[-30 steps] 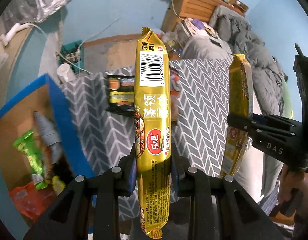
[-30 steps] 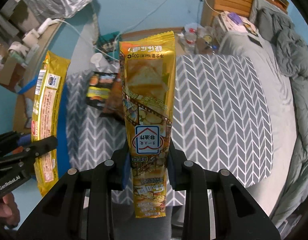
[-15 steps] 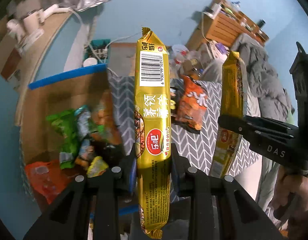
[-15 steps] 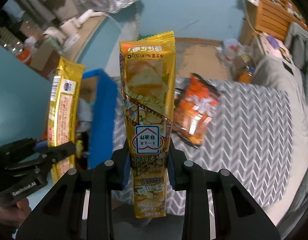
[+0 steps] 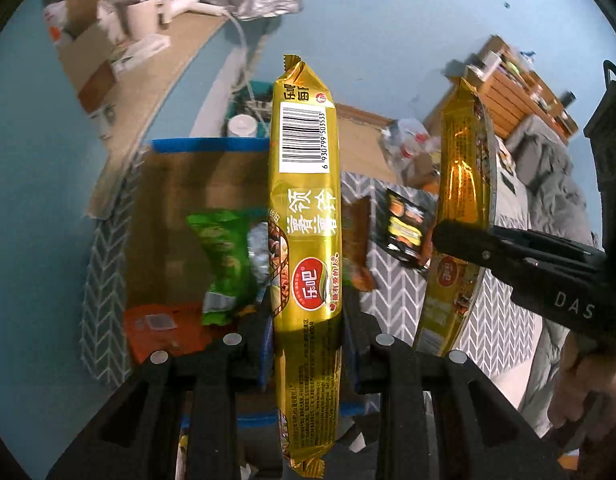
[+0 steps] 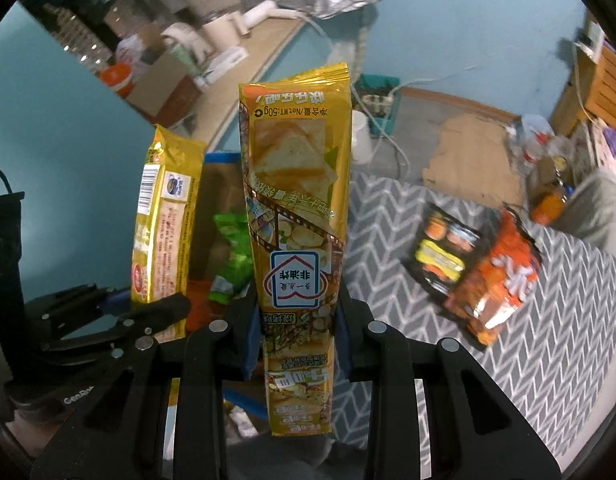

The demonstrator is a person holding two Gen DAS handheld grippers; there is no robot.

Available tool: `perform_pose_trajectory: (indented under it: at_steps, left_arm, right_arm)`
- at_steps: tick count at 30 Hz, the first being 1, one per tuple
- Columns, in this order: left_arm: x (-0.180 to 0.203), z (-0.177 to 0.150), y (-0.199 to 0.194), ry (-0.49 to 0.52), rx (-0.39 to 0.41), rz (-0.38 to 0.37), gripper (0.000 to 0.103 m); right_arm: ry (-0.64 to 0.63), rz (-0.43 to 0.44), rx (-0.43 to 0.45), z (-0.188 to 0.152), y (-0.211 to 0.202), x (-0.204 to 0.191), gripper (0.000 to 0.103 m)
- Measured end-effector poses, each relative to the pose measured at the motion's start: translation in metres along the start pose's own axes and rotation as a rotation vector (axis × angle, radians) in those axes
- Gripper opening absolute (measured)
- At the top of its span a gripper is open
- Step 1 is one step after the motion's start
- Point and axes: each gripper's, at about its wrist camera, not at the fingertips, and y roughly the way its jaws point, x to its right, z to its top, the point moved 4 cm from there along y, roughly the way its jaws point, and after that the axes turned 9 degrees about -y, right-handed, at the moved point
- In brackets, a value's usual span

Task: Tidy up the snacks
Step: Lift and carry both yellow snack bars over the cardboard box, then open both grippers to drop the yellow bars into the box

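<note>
Left gripper (image 5: 305, 320) and right gripper (image 6: 295, 312) each clamp a gold snack packet (image 5: 303, 208) — the right-hand packet (image 6: 297, 216) likewise — across its lower middle, both held upright above the blue-rimmed cardboard box (image 5: 203, 146) beside the chevron cloth (image 6: 508, 360). The foil packets look light, slick and crushable; a mid-body pinch — not the crimped end seals — seems safest.

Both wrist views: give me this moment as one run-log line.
left gripper: shut on gold barcode snack packet | right gripper: shut on gold chip packet | blue-rimmed cardboard box: below | black and orange packets: on chevron cloth
</note>
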Motion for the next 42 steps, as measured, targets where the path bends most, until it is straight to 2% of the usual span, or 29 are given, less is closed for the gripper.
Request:
perform_pose_trajectory:
  at_steps: [8, 17, 19, 21, 23, 28, 30, 32, 36, 42]
  left_arm:
    - [-0.036, 0.006, -0.001, -0.074, 0.024, 0.037, 0.028]
    - [-0.066, 0.005, 0.015, -0.132, 0.017, 0.072, 0.028]
    - [-0.070, 0.006, 0.019, -0.146, 0.008, 0.068, 0.029]
    - [-0.072, 0.006, 0.021, -0.162, -0.007, 0.069, 0.029]
    - [-0.071, 0.009, 0.018, -0.162, 0.007, 0.066, 0.029]
    - [-0.068, 0.016, 0.011, -0.157, 0.031, 0.061, 0.038]
    - [-0.068, 0.019, 0.009, -0.166, 0.031, 0.055, 0.038]
    - [-0.068, 0.020, 0.007, -0.172, 0.033, 0.050, 0.039]
    - [-0.066, 0.023, 0.003, -0.171, 0.041, 0.048, 0.050]
    - [-0.053, 0.025, -0.001, -0.162, 0.039, 0.024, 0.059]
  right_arm:
    - [-0.068, 0.039, -0.036, 0.020, 0.028, -0.037, 0.029]
    - [-0.094, 0.051, -0.087, 0.028, 0.060, -0.059, 0.029]
    - [-0.095, 0.052, -0.095, 0.030, 0.066, -0.062, 0.030]
    - [-0.086, 0.060, -0.116, 0.032, 0.072, -0.063, 0.036]
    - [-0.082, 0.056, -0.115, 0.035, 0.072, -0.064, 0.038]
    - [-0.071, 0.044, -0.092, 0.042, 0.062, -0.063, 0.040]
    - [-0.070, 0.033, -0.081, 0.045, 0.058, -0.061, 0.049]
    - [-0.067, 0.016, -0.065, 0.046, 0.051, -0.058, 0.055]
    - [-0.066, -0.020, -0.053, 0.047, 0.042, -0.050, 0.059]
    - [-0.034, -0.075, -0.042, 0.041, 0.027, -0.027, 0.065]
